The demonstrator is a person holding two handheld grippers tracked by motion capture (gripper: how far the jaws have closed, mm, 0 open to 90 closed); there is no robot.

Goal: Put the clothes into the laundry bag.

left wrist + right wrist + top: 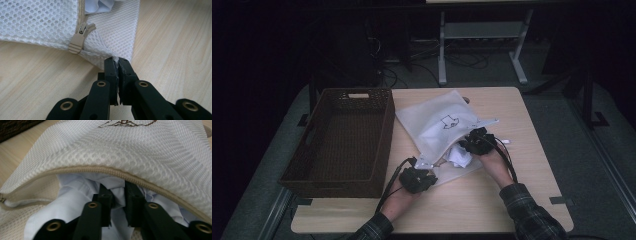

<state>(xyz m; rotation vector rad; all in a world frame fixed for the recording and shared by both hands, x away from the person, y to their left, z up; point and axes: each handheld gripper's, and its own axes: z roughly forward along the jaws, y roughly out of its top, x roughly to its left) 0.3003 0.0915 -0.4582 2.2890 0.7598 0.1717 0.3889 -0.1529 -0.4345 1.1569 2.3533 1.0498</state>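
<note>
Mesh laundry bag (439,125) lies mid-table, just right of the brown basket (343,140), zip mouth toward the near edge. White shirt (460,157) sits half in the mouth.

Left gripper (117,62): fingers clamped tight on the bag's corner, just beside the beige zip pull (76,45).

Right gripper (117,192): fingers inside the mouth, slightly apart, a fold of shirt between them; pads don't look to be pressing.

Handling guess: both light, limp, non-fragile; mesh snags. Best holds: bag's seamed corner, a bunched fold of shirt.

No readable text; just a small line drawing (451,121) on the bag.
</note>
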